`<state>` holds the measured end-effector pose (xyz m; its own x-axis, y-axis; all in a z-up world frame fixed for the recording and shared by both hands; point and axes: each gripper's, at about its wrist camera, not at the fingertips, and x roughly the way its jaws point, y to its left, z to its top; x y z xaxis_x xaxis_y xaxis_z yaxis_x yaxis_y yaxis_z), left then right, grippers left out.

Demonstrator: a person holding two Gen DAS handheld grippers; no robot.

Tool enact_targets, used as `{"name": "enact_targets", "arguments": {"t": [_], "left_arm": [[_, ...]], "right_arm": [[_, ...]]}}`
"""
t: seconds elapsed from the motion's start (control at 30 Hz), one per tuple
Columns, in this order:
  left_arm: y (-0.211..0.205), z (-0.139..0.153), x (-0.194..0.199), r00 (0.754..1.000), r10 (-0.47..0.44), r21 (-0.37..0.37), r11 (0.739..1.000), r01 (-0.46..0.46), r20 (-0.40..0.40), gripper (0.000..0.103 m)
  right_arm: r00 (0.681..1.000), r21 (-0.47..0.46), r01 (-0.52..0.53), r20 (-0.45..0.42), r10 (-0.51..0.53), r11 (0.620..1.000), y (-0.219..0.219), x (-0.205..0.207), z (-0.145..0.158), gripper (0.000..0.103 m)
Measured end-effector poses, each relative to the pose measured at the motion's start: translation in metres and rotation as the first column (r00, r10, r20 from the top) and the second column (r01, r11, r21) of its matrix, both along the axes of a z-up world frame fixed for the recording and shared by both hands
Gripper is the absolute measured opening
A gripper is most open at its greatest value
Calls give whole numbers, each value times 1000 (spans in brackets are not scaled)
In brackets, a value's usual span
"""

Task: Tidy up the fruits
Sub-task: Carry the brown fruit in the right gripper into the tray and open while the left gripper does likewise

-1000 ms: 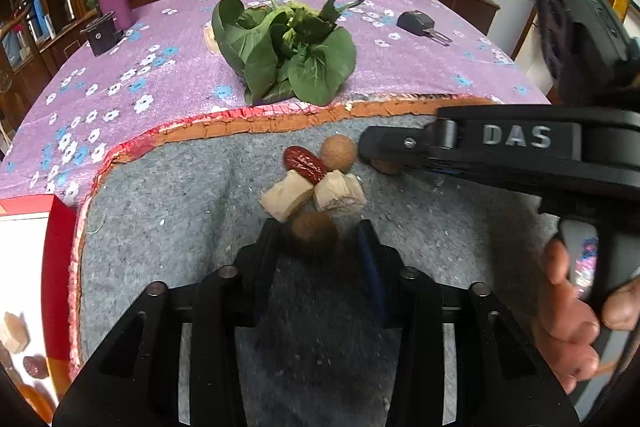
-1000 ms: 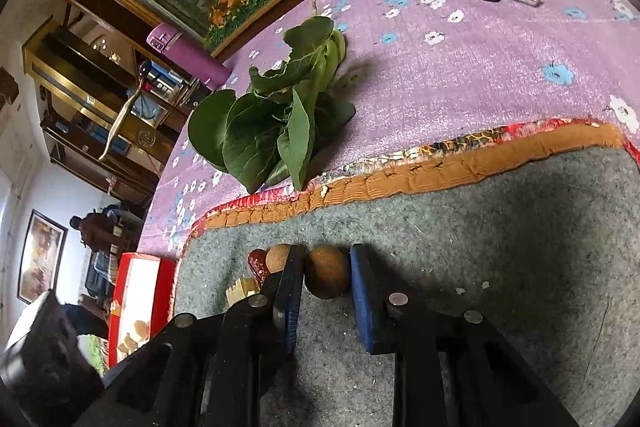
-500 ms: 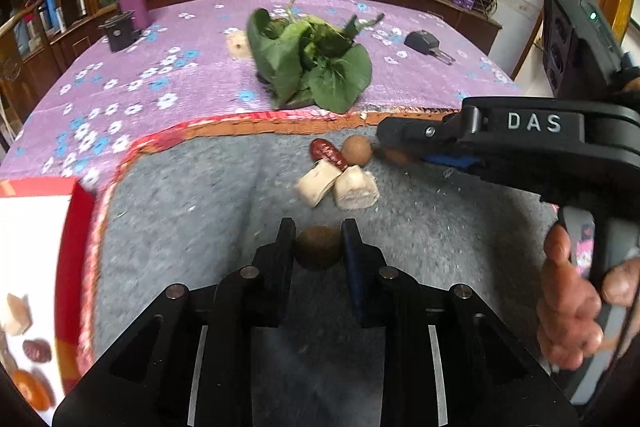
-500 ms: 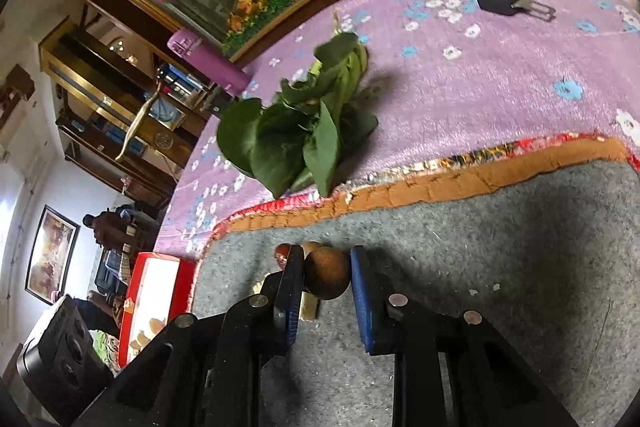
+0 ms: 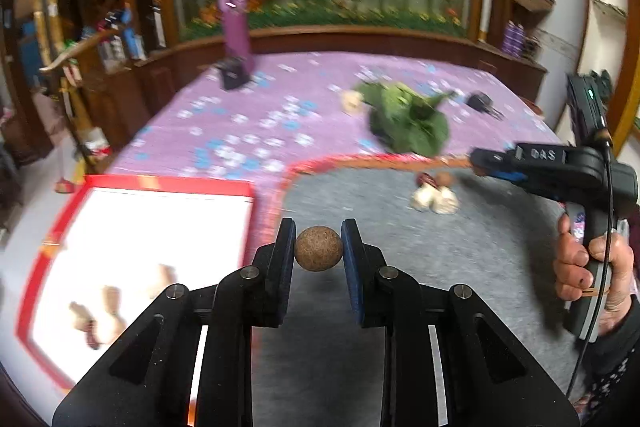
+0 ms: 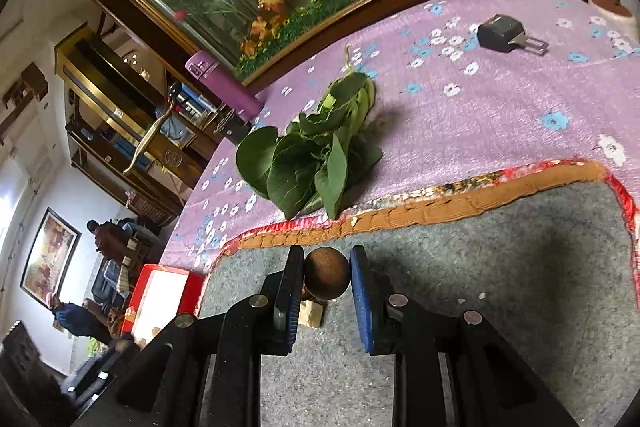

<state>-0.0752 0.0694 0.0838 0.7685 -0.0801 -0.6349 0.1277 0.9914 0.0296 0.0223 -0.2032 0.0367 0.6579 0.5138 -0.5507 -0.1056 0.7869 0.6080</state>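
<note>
Both grippers are loaded rn. Left gripper (image 5: 319, 247) is clamped on a small round tan-brown fruit w/ a rough speckled skin (image 5: 319, 248), pads pressing it from both sides, and it's off the surface, over the grey felt mat (image 5: 472, 251) near the mat's 9 o'clock edge. Right gripper (image 6: 325, 277) is squeezed onto a darker brown round fruit (image 6: 326, 279) the same way, low over the mat.

In the left cam the shallow red-rimmed tray w/ a white inside (image 5: 156, 187) sits at about 9 o'clock from the held fruit, just beside the mat. A few pale and dark bits lie in its near corner, too blurry to name. At 2 o'clock from the left gripper there's a small pile on the mat: two pale cream chunks (image 5: 434, 199), a dark red date-looking fruit (image 5: 425, 180) and another small round brown fruit (image 5: 443, 179), all bunched together. A hand (image 5: 580, 263) wraps the right gripper's handle at 3 o'clock.

Beyond the mat, on the purple flowered tablecloth (image 6: 480, 115): a bunch of green leafy veg (image 6: 316, 163) at 12 o'clock of the right gripper, a black car key (image 6: 506, 35) at 1 o'clock, a tall purple flask (image 5: 236, 27) far back.

Left cam is motion-blurred btw.
</note>
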Motion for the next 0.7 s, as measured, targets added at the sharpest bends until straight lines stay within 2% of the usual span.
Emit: {"name": "enact_targets", "arguments": {"t": [0.17, 0.33, 0.7], "left_arm": [[37, 16, -16, 994, 80, 18, 996, -82, 73, 23], [66, 24, -28, 985, 134, 15, 991, -137, 109, 23], [110, 25, -43, 968, 214, -21, 977, -213, 131, 23]], "right_arm": [[999, -17, 30, 15, -29, 999, -2, -4, 0, 23], [999, -32, 24, 30, -23, 999, 13, -11, 8, 23], [980, 0, -166, 108, 166, 986, 112, -43, 41, 23]]}}
